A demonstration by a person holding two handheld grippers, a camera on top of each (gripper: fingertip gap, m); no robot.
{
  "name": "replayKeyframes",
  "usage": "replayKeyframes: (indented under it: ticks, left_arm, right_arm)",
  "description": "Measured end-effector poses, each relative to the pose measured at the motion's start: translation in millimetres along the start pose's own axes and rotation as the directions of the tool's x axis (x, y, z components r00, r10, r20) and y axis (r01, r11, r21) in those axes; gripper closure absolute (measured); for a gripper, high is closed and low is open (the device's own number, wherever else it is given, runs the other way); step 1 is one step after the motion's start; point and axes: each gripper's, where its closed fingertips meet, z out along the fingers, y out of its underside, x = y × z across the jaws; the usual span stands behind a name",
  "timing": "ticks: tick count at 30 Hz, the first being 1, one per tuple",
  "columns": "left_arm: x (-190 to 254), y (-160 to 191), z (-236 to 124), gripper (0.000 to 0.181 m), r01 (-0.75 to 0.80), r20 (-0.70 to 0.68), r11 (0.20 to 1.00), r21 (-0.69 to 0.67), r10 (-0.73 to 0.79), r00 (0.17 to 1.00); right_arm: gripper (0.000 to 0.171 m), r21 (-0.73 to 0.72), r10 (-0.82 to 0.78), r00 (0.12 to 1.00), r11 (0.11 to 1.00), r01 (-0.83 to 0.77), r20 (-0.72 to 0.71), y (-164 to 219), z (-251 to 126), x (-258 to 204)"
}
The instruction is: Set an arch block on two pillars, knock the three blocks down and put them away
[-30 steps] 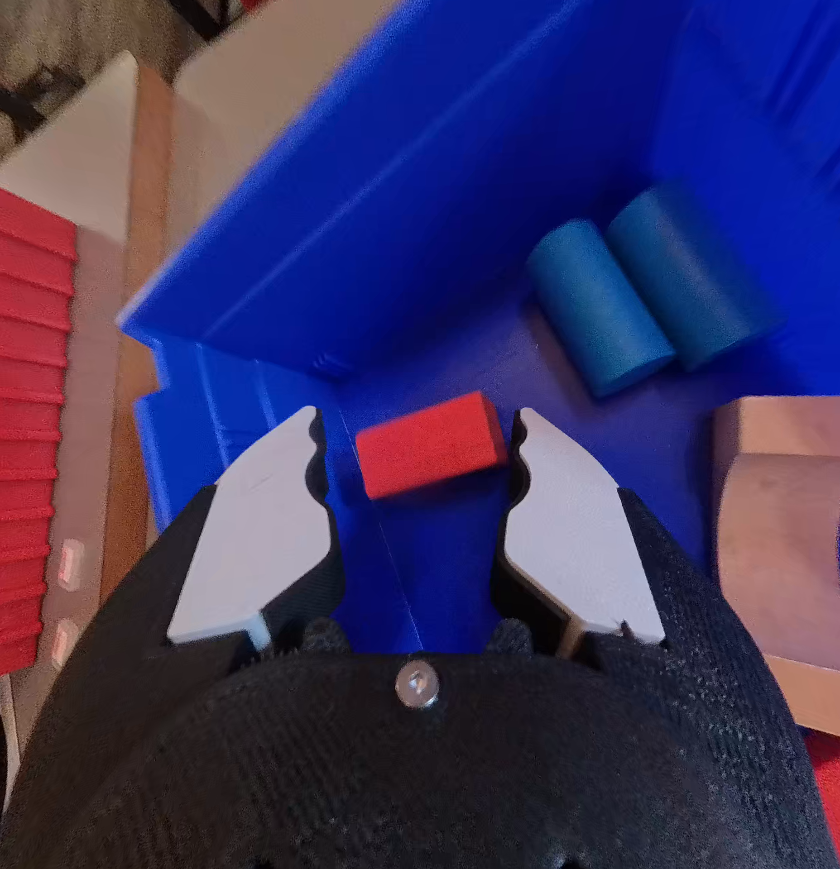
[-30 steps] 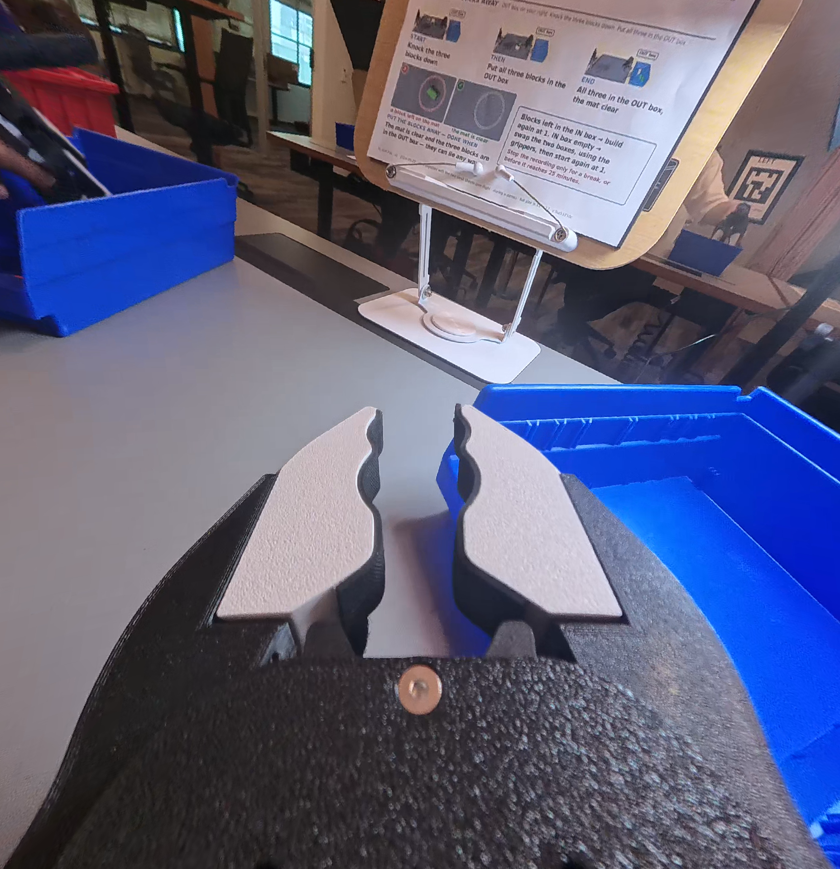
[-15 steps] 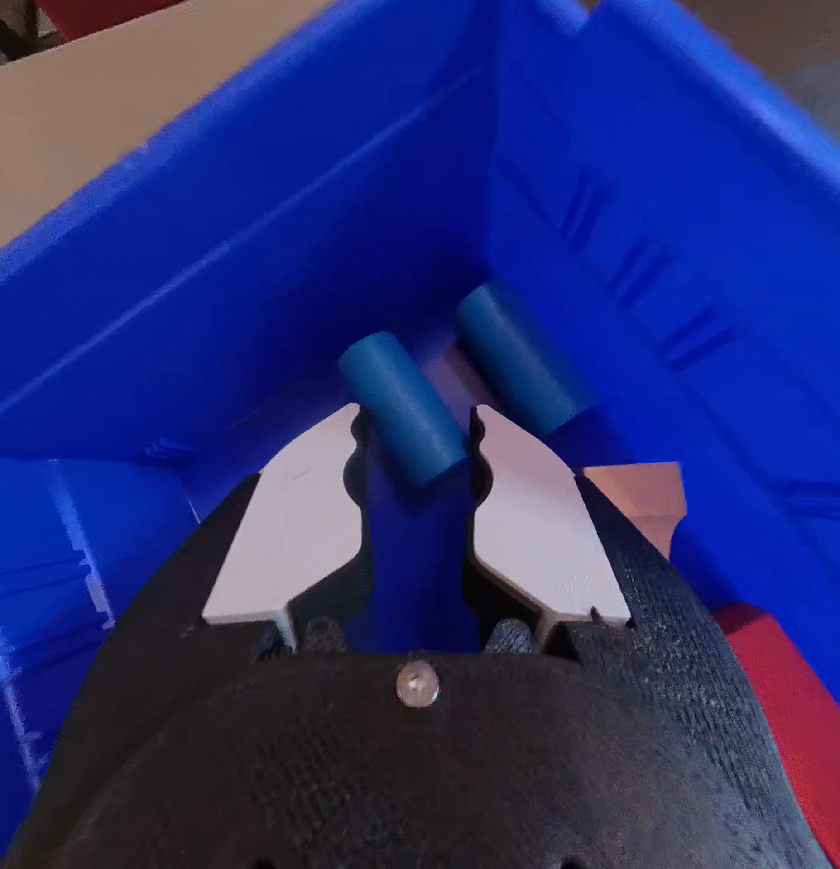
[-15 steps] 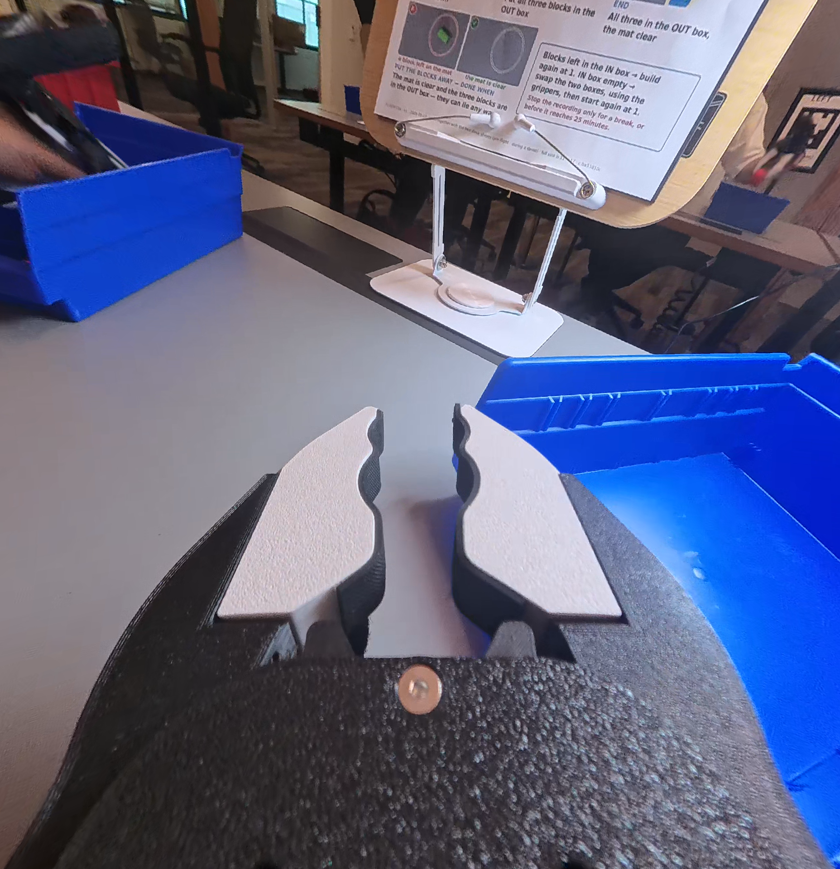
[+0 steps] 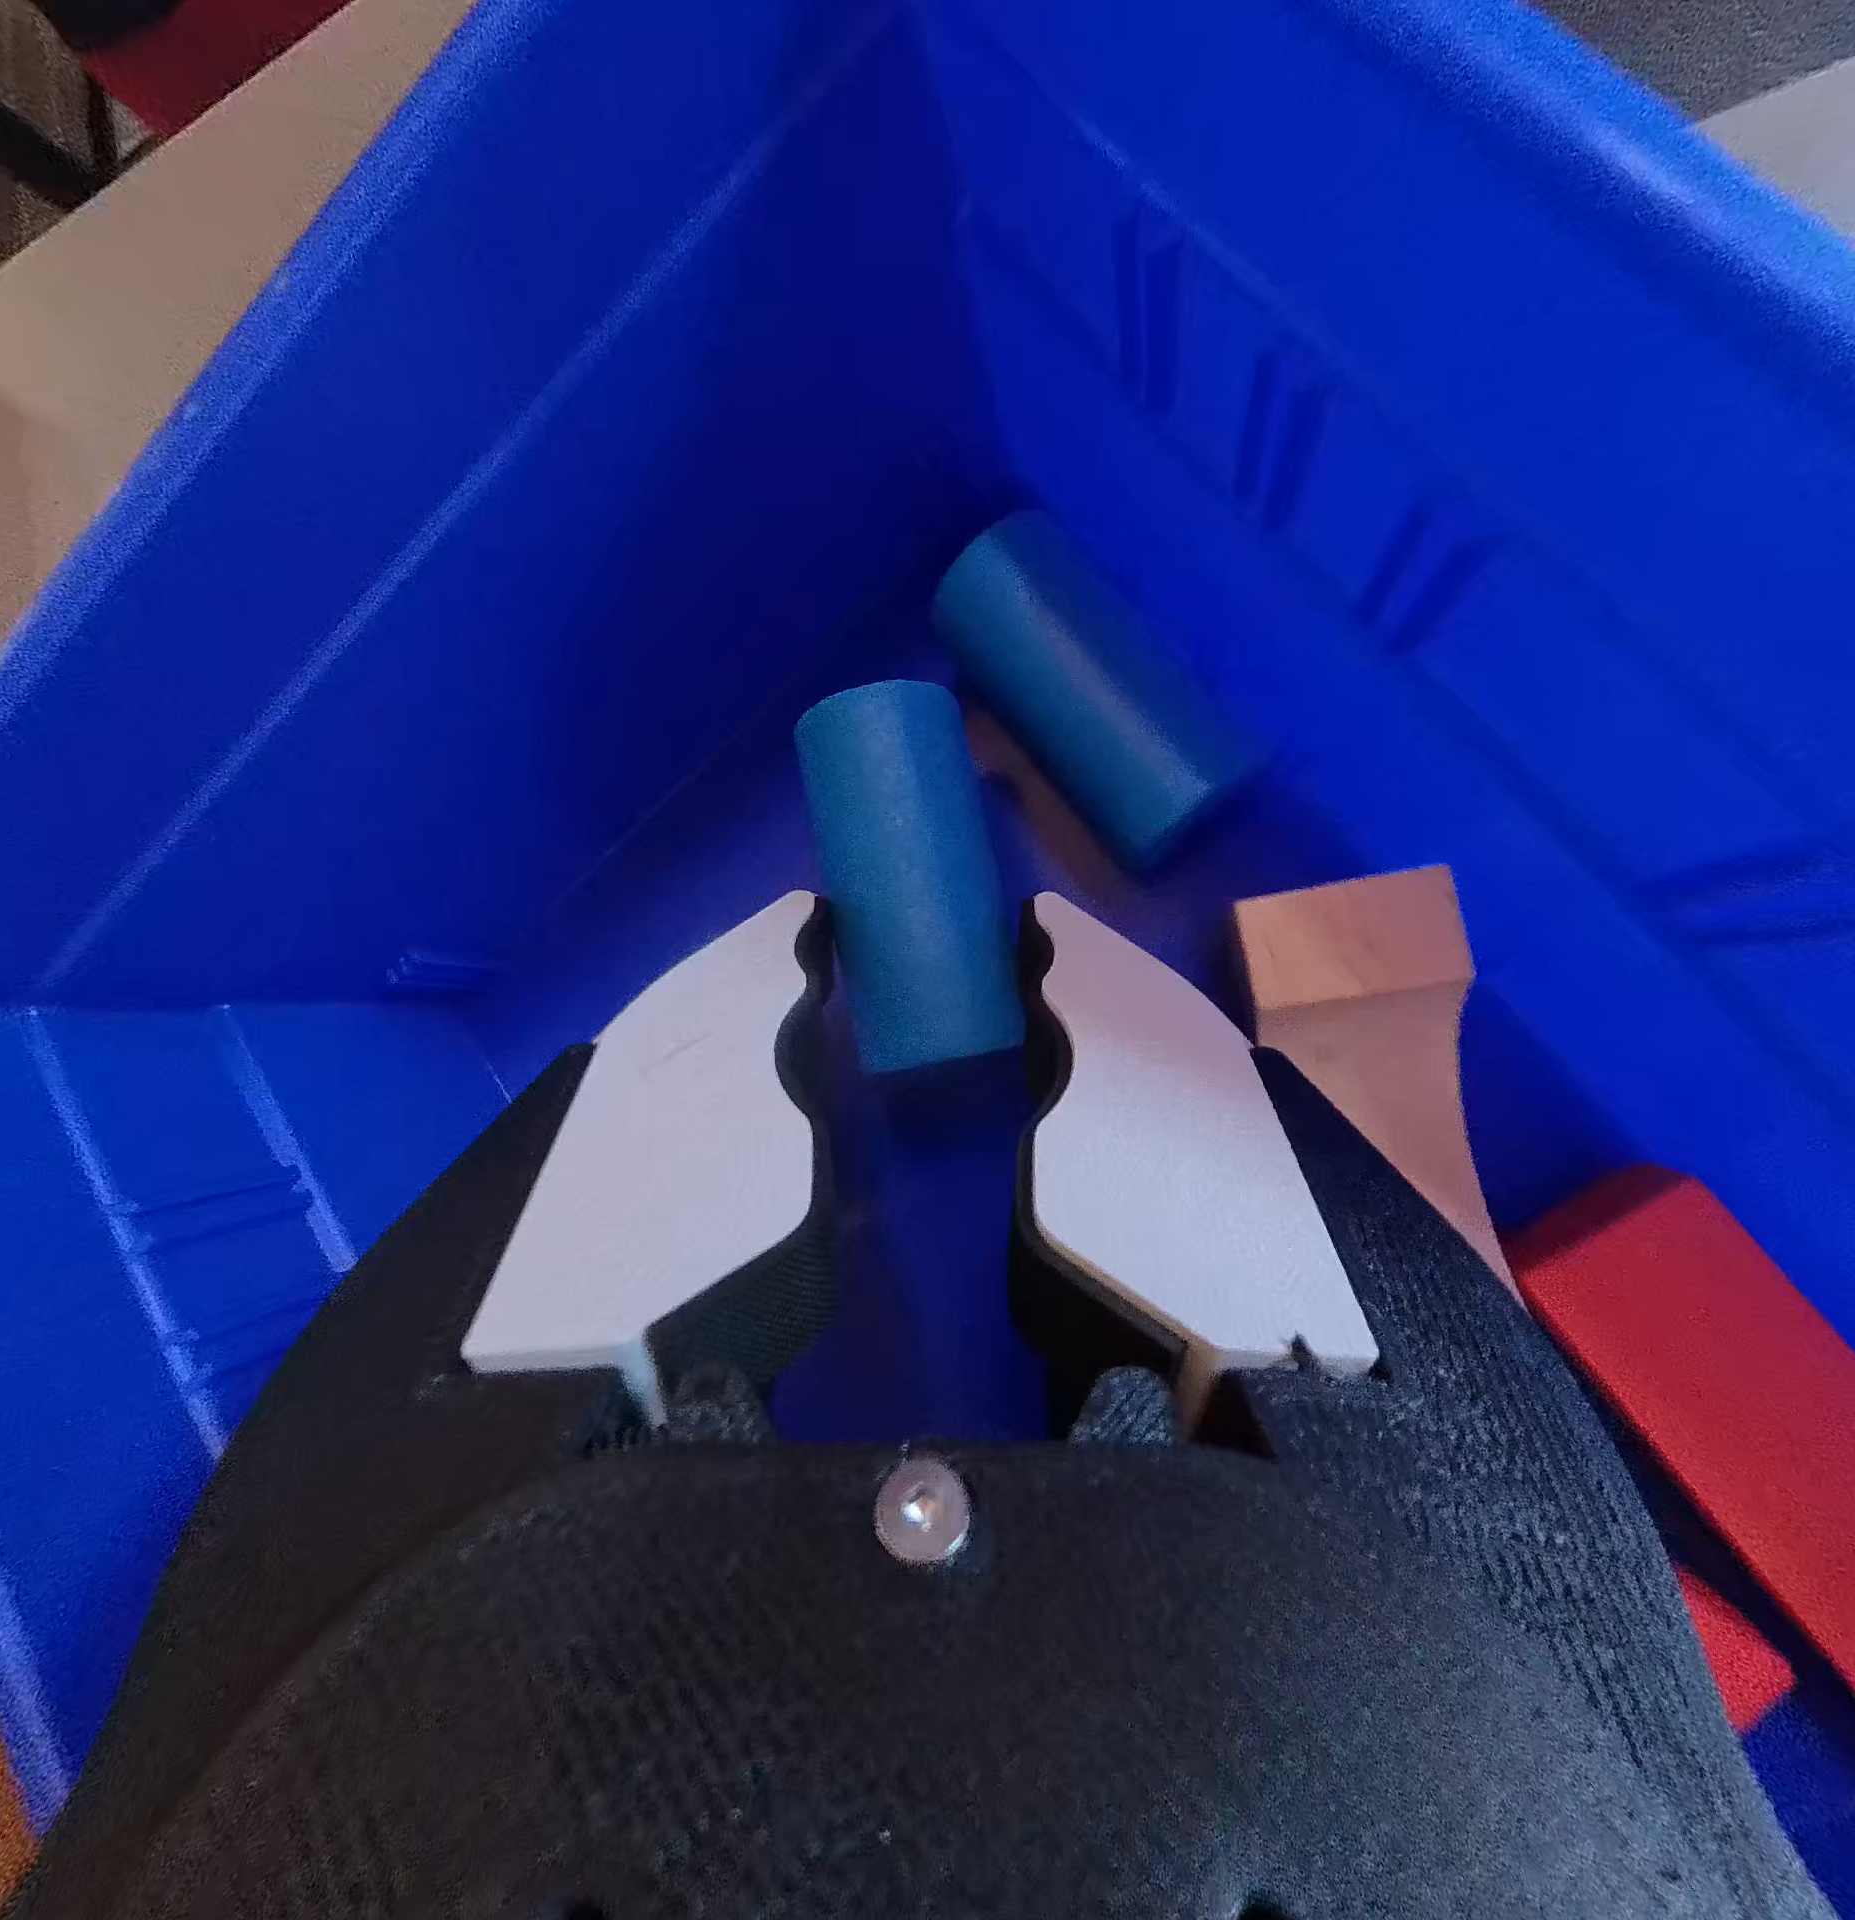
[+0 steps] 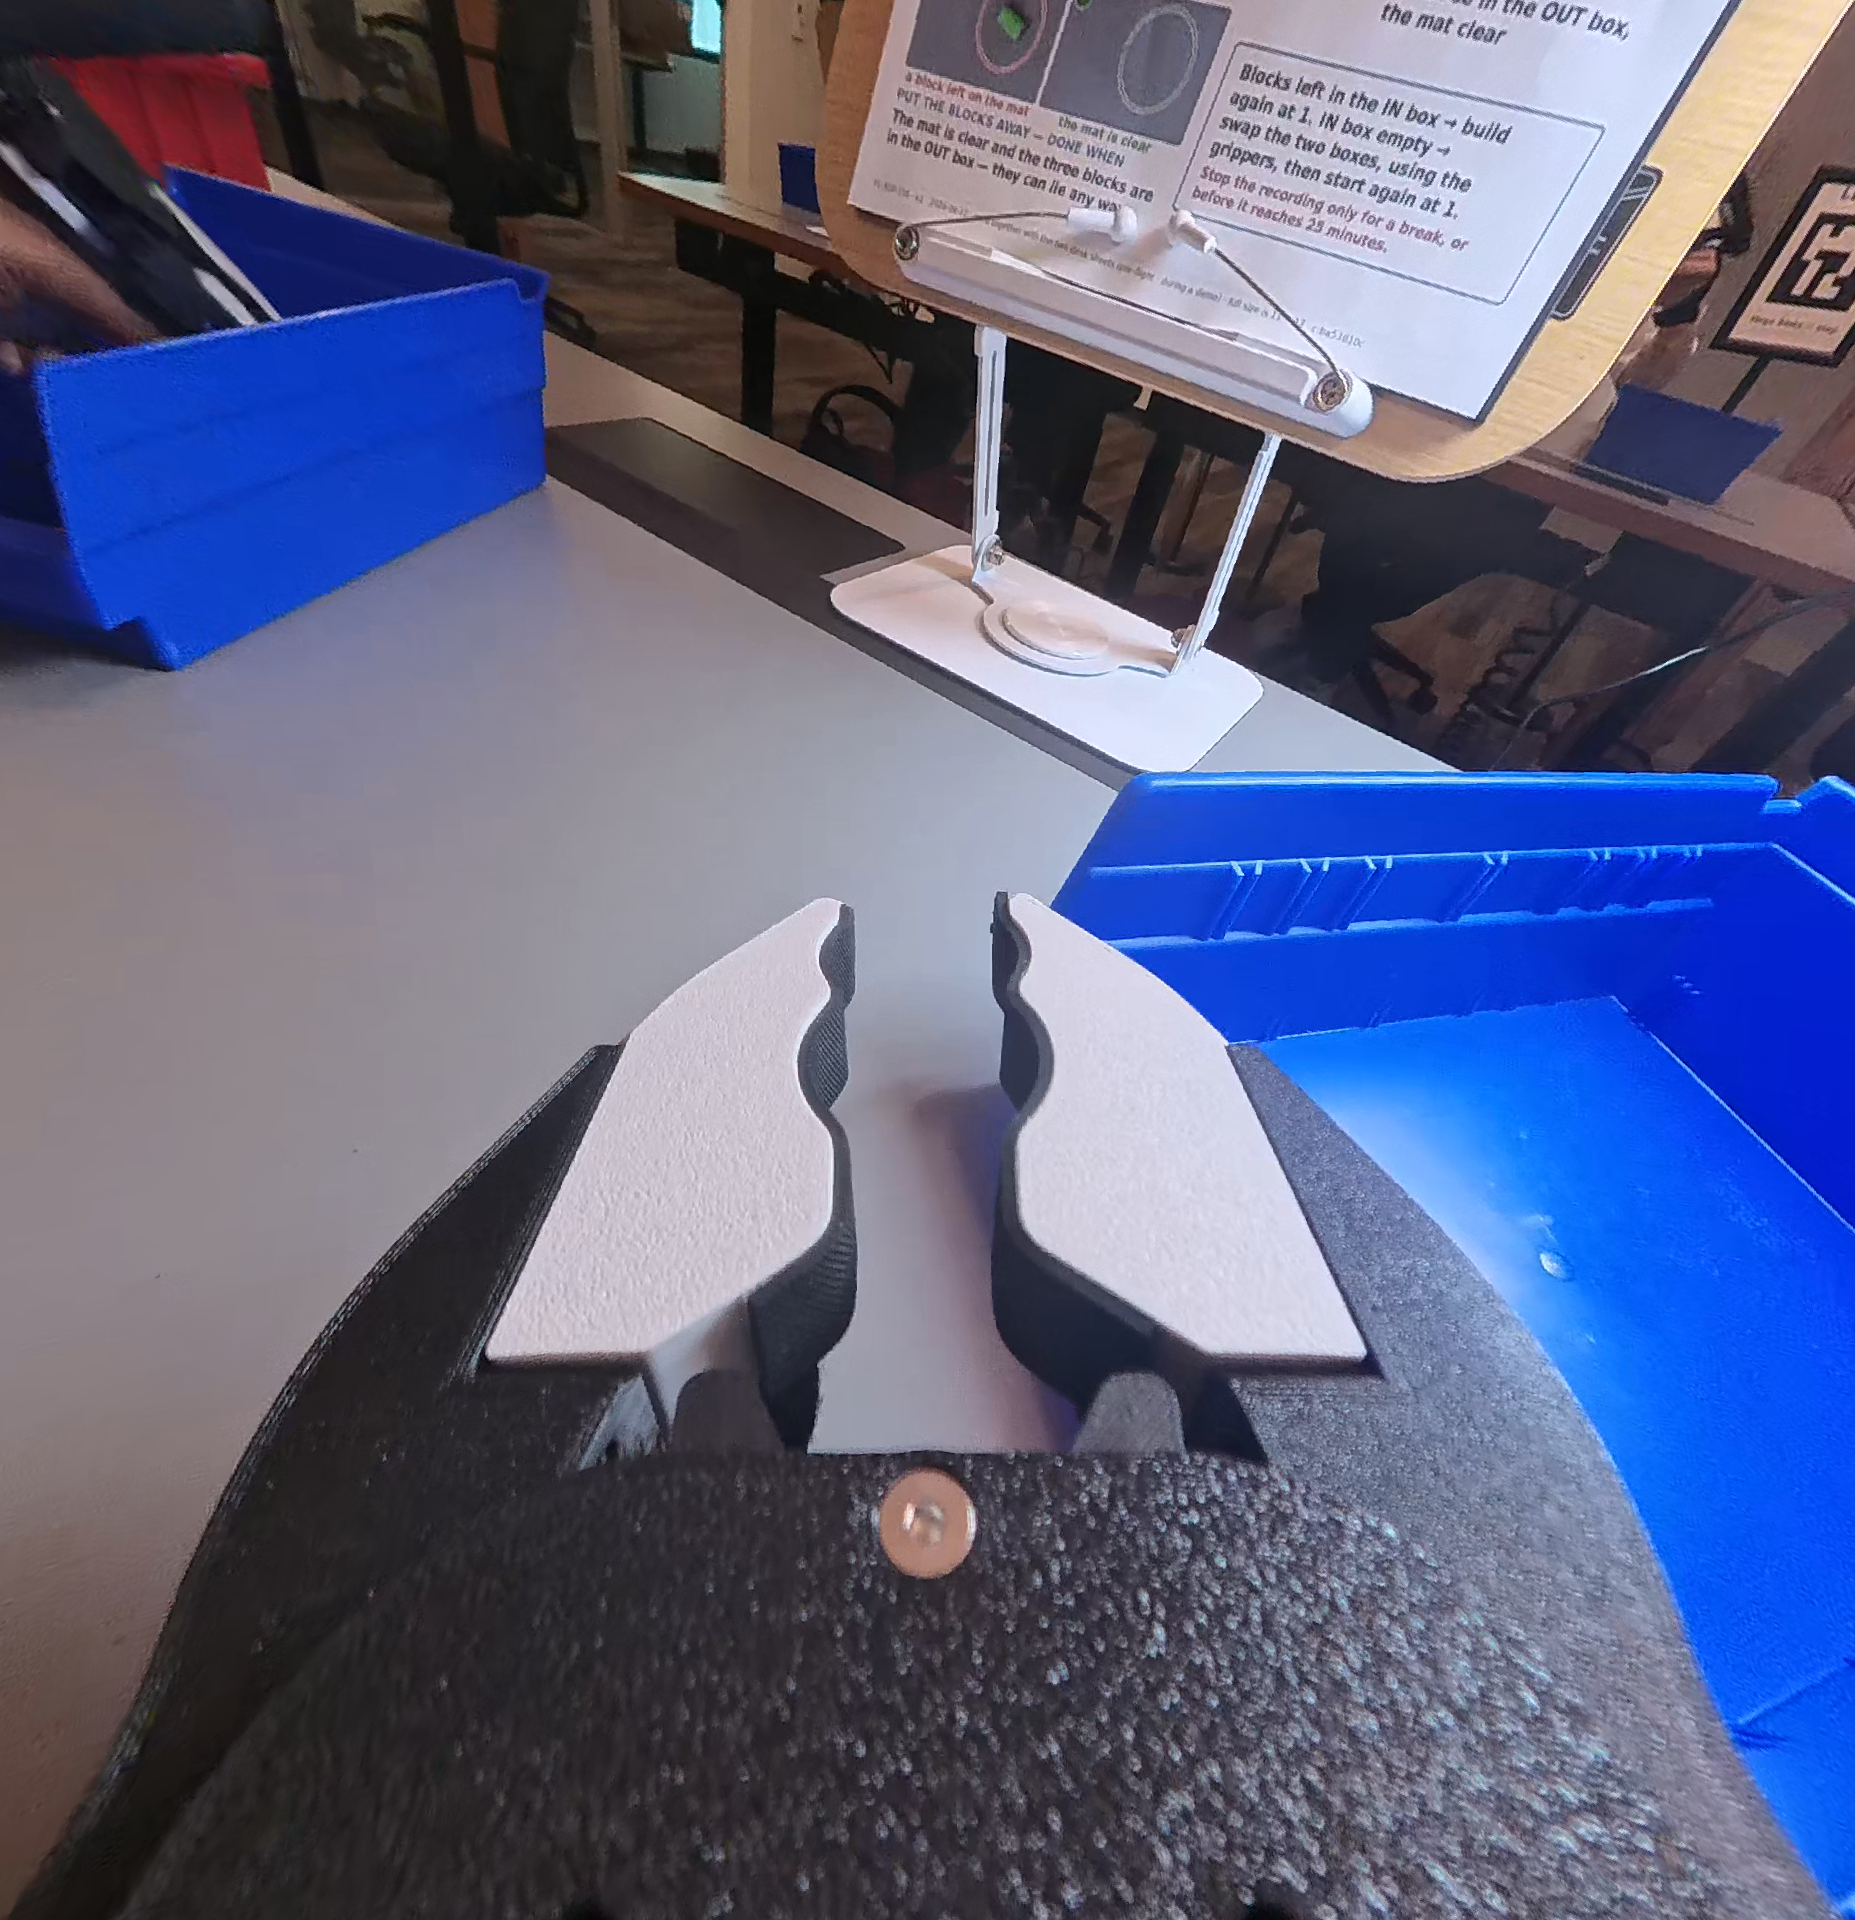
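We are fetching the first pillar: our left gripper [image 5: 923,961] pinches a cylinder [image 5: 907,883] at frame centre inside the bin [image 5: 487,499], next lifting clear, while our right gripper [image 6: 923,971] waits slightly open, empty.

Left gripper [image 5: 921,920]: black textured printed body, two pale grey fingers [image 5: 684,1132] with wavy black inner edges, one silver screw [image 5: 923,1509] at lower centre. Right gripper [image 6: 923,914]: same build, coarser speckled black shell, silver screw [image 6: 926,1524].
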Motion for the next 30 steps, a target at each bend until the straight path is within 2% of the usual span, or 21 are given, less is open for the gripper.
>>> replayKeyframes:
  ticks: [2,12,16,20,24,27,30]
  left_arm:
    - [7,1,-11,0.145,-0.033,-0.054,0.999,-0.014,0.032,0.998]
    - [24,-29,-70,0.145,-0.092,-0.168,0.984,0.151,0.118,0.979]
    - [36,-5,-72,0.145,-0.180,-0.236,0.983,0.041,0.185,0.954]
    - [29,15,-59,0.143,-0.246,-0.186,0.967,-0.059,0.232,0.955]
    - [42,15,-67,0.141,-0.303,-0.219,0.952,-0.045,0.286,0.933]
    - [75,11,-79,0.140,-0.343,-0.357,0.939,0.032,0.331,0.873]
    - [101,24,-80,0.137,-0.446,-0.452,0.894,0.036,0.412,0.791]
  right_arm:
    - [0.146,-0.006,0.003,1.000,1.000,-0.003,0.003,2,1,0]
    - [0.147,-0.035,0.021,1.000,0.999,-0.021,0.012,10,4,0]
    - [0.147,-0.043,0.032,0.999,0.999,-0.031,0.020,12,5,-1]
    - [0.147,-0.042,0.027,0.999,0.999,-0.026,0.022,12,5,-2]
    - [0.147,-0.048,0.030,0.999,0.998,-0.029,0.027,13,6,-2]
    - [0.147,-0.054,0.030,0.999,0.998,-0.028,0.030,14,6,-2]
    - [0.147,-0.055,0.028,0.999,0.998,-0.026,0.035,14,6,-3]
